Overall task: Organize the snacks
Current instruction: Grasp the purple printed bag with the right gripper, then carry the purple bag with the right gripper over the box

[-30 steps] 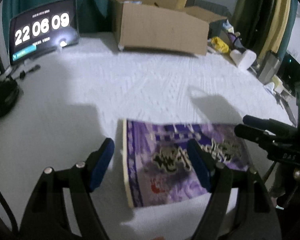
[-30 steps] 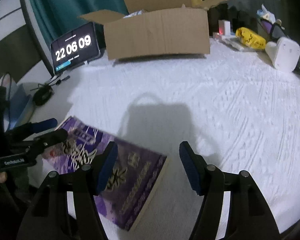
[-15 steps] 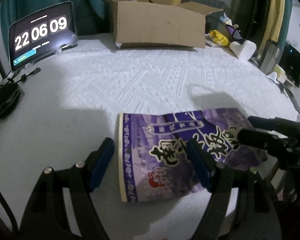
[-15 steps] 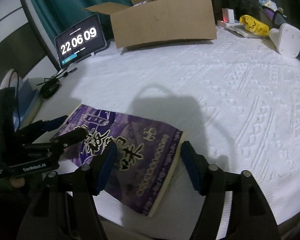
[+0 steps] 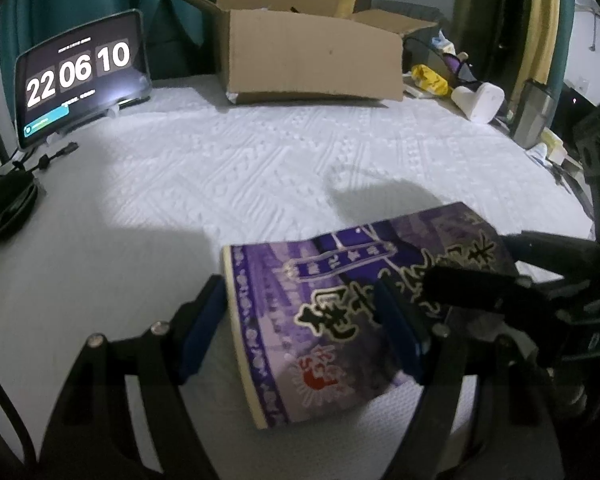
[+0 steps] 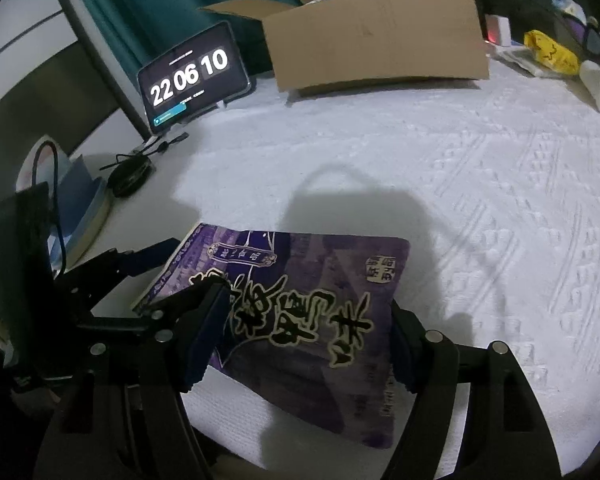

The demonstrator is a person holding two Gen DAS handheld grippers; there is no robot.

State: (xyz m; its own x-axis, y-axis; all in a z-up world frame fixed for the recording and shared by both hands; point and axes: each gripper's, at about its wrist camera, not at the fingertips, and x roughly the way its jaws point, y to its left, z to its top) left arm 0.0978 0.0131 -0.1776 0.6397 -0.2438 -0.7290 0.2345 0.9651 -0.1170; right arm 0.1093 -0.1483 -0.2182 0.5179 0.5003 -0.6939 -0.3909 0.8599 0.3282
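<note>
A purple snack bag (image 5: 324, 304) with black lettering lies flat on the white tablecloth (image 5: 260, 168) near the front edge. My left gripper (image 5: 300, 332) is open over the bag's left end. Its left pad stands just beside the sealed edge and its right finger hangs above the bag's face. My right gripper (image 6: 304, 344) is open at the other end, its two fingers flanking the bag (image 6: 312, 276) across its width. Neither pair of pads clearly presses on the bag. Each gripper shows in the other's view: the right gripper (image 5: 464, 256) and the left gripper (image 6: 188, 268).
An open cardboard box (image 5: 312, 68) stands at the back, with a tablet clock (image 5: 80, 76) to its left. A black pouch with cables (image 5: 8, 204) lies far left. A yellow packet (image 5: 430, 78) and a white object (image 5: 480, 100) sit back right.
The right gripper has slid left and its jaws have widened, so the bag now lies between its fingers instead of to their left. The left gripper has barely moved.
</note>
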